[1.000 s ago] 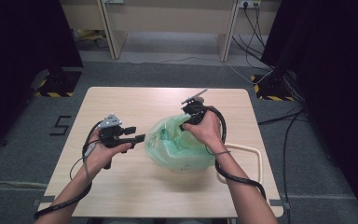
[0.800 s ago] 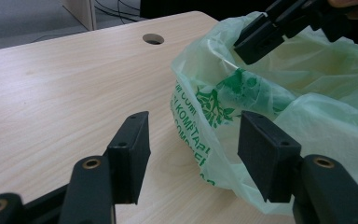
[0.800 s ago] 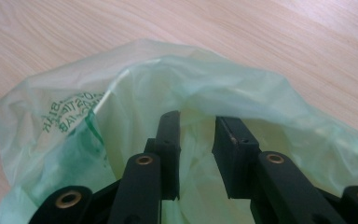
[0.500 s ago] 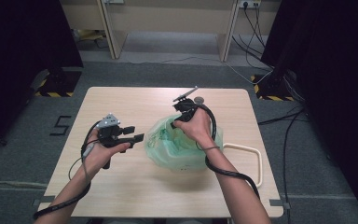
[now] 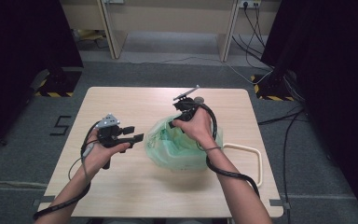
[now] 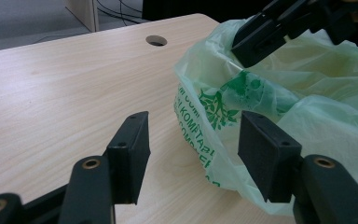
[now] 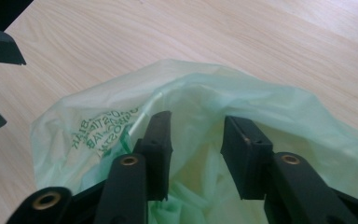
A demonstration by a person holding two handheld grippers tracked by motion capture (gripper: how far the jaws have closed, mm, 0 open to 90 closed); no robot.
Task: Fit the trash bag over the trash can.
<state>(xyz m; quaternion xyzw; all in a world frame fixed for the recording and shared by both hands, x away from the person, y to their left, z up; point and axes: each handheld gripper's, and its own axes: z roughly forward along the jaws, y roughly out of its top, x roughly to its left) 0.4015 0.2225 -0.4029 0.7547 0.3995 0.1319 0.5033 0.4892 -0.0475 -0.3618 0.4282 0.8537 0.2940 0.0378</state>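
A pale green plastic bag [image 5: 182, 148] with dark green print lies on the wooden table [image 5: 135, 186], its mouth turned up and to the left. My right gripper [image 5: 175, 122] points down into that mouth [image 7: 261, 107]. Its jaws [image 7: 196, 140] have just been opening, and the pads stand apart with no film pinched between them. My left gripper [image 5: 135, 133] hovers just left of the bag, aimed at its printed side [image 6: 279, 93]. It is open [image 6: 193, 144], with the bag's edge in front of its right pad. The right gripper's jaws [image 6: 270, 35] show at the bag's top.
A cream-coloured loop handle [image 5: 247, 158] lies on the table to the right of the bag. A round cable hole [image 6: 156, 40] sits near the far edge. Black cables run across the grey floor behind the table, and dark curtains flank it.
My right gripper has shifted a little to the left over the bag's mouth and its jaws have spread wider. The left gripper has stayed where it was.
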